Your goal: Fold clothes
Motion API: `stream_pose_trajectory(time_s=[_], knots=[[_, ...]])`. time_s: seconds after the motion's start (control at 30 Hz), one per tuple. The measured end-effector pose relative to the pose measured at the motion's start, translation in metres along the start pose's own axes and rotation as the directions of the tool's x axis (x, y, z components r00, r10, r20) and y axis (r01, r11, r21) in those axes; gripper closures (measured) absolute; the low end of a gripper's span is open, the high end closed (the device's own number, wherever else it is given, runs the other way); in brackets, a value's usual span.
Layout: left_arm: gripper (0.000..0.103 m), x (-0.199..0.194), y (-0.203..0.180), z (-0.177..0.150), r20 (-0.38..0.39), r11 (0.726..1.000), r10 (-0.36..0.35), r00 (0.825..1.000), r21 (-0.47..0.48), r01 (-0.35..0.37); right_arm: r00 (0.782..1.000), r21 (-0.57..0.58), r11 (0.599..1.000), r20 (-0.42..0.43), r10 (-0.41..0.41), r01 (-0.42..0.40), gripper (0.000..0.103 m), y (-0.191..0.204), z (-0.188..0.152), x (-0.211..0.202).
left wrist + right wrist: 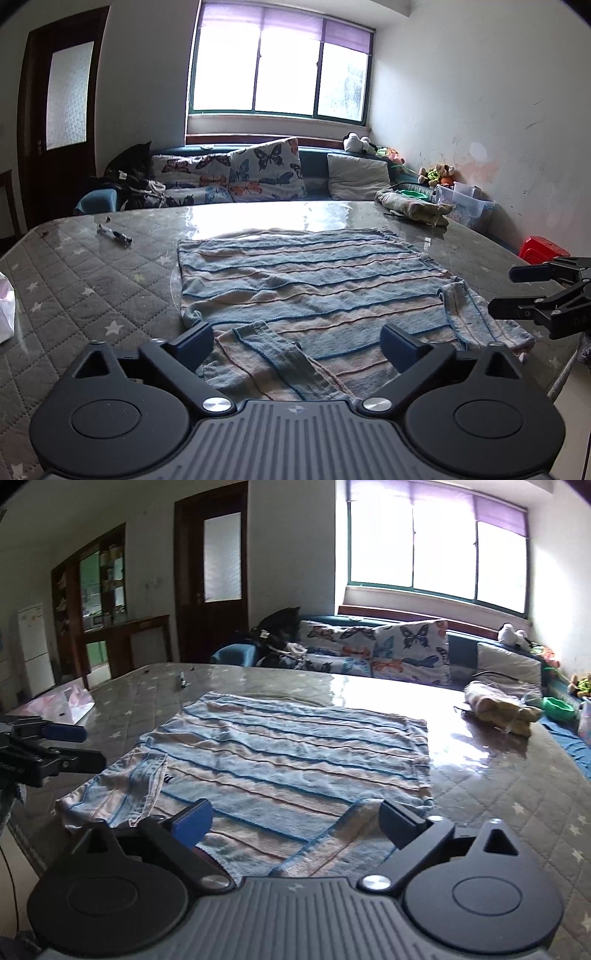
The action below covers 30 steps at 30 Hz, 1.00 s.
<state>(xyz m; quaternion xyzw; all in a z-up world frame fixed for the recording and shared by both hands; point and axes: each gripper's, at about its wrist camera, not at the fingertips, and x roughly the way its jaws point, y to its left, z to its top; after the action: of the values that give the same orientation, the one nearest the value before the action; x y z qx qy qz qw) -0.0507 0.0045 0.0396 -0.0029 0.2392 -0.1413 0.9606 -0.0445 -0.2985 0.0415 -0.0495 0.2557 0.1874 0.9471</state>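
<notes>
Garment (314,291), striped knit, flat near table's (92,273) near edge; both sleeves folded inward. Soft, light, limp; best grasped at hem corners. Left gripper (295,343) and right gripper (295,821): jaws wide, empty.

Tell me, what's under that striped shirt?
The striped shirt lies flat on a grey quilted cover with white stars, under a glossy clear sheet. Both show all round the shirt. Whatever lies directly beneath the cloth is hidden.
</notes>
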Motion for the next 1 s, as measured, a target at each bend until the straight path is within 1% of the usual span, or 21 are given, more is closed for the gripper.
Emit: stream_pose_trajectory(time_s=[0.13, 0.27, 0.33, 0.43, 0.57, 0.73, 0.87, 1.0], knots=[[0.0, -0.003, -0.003, 0.0, 0.007, 1.0, 0.005, 1.0, 0.002, -0.005, 1.0, 0.018, 1.0, 0.016, -0.022, 0.021, 0.0, -0.003, -0.001, -0.007], [0.0, -0.004, -0.003, -0.002, 0.002, 1.0, 0.021, 1.0, -0.001, -0.021, 0.999, 0.021, 0.999, 0.014, -0.043, 0.042, 0.0, -0.005, -0.005, -0.012], [0.0, -0.003, -0.002, -0.006, -0.011, 0.999, 0.04, 0.999, 0.0, -0.04, 0.999, 0.026, 0.999, 0.0, -0.044, 0.044, 0.0, -0.007, -0.009, -0.012], [0.0, 0.002, -0.001, -0.012, -0.033, 0.997, 0.076, 0.997, 0.004, -0.076, 0.997, 0.024, 0.997, -0.035, -0.068, 0.069, 0.0, -0.012, -0.017, -0.005], [0.0, 0.009, 0.005, -0.019, -0.057, 0.992, 0.126, 0.99, 0.0, -0.126, 0.989, 0.019, 0.992, -0.08, -0.125, 0.127, 0.0, -0.023, -0.028, 0.005], [0.0, 0.018, 0.014, -0.027, -0.1, 0.985, 0.17, 0.98, -0.009, -0.172, 0.976, 0.047, 0.981, -0.12, -0.184, 0.19, 0.0, -0.039, -0.041, 0.014], [0.0, 0.024, 0.015, -0.031, -0.125, 0.982, 0.186, 0.975, -0.001, -0.187, 0.97, 0.067, 0.977, -0.146, -0.193, 0.204, 0.0, -0.046, -0.045, 0.023], [0.0, 0.028, 0.013, -0.035, -0.143, 0.983, 0.183, 0.973, 0.014, -0.183, 0.966, 0.046, 0.977, -0.165, -0.2, 0.21, 0.0, -0.043, -0.048, 0.032]])
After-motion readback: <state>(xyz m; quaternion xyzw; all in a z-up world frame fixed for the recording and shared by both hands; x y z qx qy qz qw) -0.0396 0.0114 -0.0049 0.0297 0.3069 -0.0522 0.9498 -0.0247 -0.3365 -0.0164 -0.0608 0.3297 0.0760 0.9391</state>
